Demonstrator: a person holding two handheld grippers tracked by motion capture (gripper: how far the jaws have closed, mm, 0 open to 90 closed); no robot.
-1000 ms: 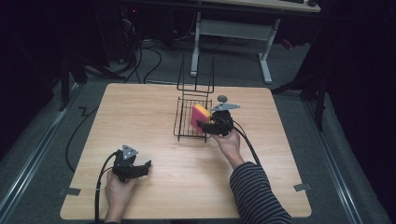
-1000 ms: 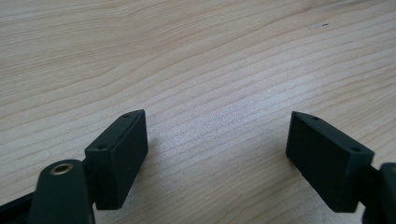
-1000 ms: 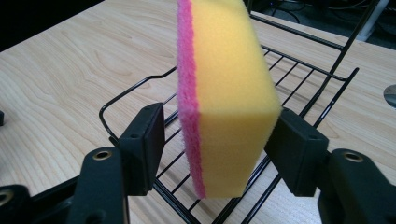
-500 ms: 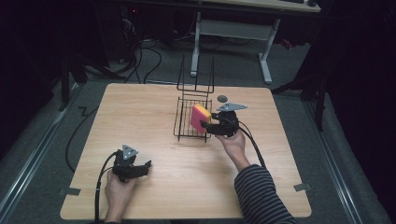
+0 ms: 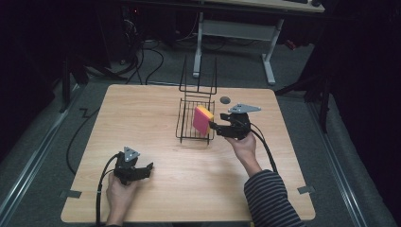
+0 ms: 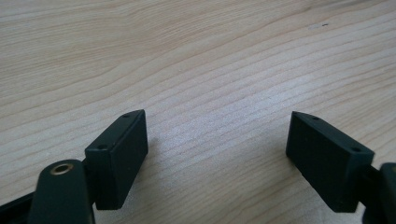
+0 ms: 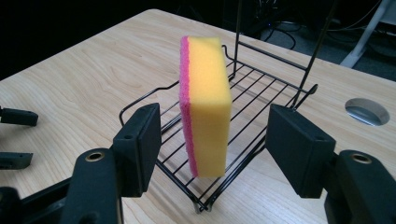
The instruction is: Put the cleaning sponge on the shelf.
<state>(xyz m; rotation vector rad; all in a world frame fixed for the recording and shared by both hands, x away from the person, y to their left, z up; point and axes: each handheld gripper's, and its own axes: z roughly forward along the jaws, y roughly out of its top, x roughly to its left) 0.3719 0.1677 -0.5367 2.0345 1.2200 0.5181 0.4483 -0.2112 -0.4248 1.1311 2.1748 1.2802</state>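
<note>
A yellow sponge with a pink scouring side (image 5: 202, 119) (image 7: 205, 102) stands upright on its edge at the near right corner of a black wire basket (image 5: 181, 124) (image 7: 261, 93), mid-table. My right gripper (image 5: 216, 126) (image 7: 212, 114) is just right of the sponge, open. Its jaws stand on either side of the sponge's line and do not touch it. At the front left my left gripper (image 5: 144, 169) (image 6: 217, 116) rests low over the bare wooden table (image 6: 201, 56), open with nothing between its jaws.
The basket's tall wire back (image 5: 198, 75) rises at its far end. A round grey cable hole (image 5: 225, 100) (image 7: 366, 111) sits in the table behind my right gripper. Cables trail from both grippers towards the front edge. Desk legs and cords lie on the floor beyond.
My right gripper has drawn back slightly to the right, away from the sponge, which stays standing in the basket. The left gripper has not moved.
</note>
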